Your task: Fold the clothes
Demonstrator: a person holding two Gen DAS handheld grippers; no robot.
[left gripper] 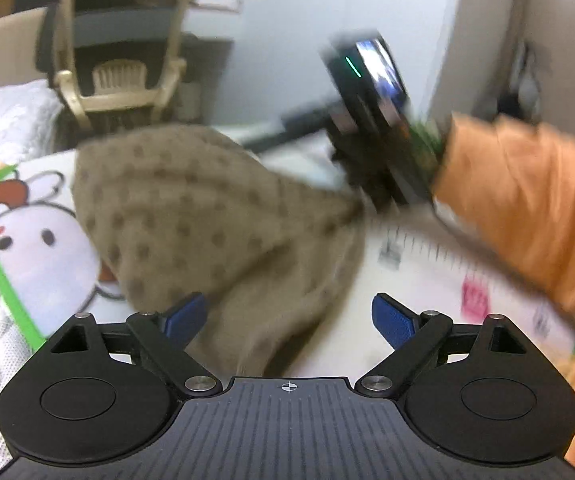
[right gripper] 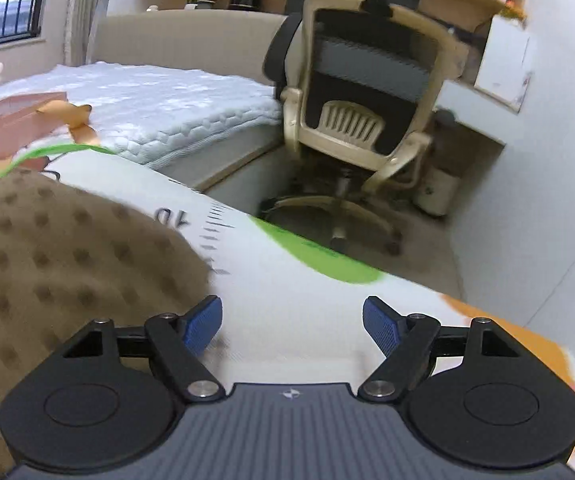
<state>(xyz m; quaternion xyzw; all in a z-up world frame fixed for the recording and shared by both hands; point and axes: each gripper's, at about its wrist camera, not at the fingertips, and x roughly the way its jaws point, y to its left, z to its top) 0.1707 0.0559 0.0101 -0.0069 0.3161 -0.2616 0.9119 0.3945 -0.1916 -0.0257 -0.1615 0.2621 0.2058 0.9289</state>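
Plainly, the brown dotted knit garment [left gripper: 215, 216] is soft, light and floppy; it will sag and bunch wherever it is lifted, so I judge an edge or a corner the best place to take hold, not the heaped middle. It lies crumpled on a white cartoon-printed mat [left gripper: 39, 240] with a green border, spread over the bed, with a cream-framed mesh office chair [right gripper: 367, 92] on the floor at the far side.

In the left wrist view the left claw [left gripper: 289, 318] stands wide open with nothing between its blue pads; the cloth's near fold lies just under and beside the left pad, though whether it touches I cannot tell. The right claw [right gripper: 292, 322] is likewise spread wide and holds nothing, hovering over bare mat with the garment's edge beside its left pad. From the left view that claw appears blurred at the garment's far right corner, carried by an arm in an orange sleeve [left gripper: 527, 208].
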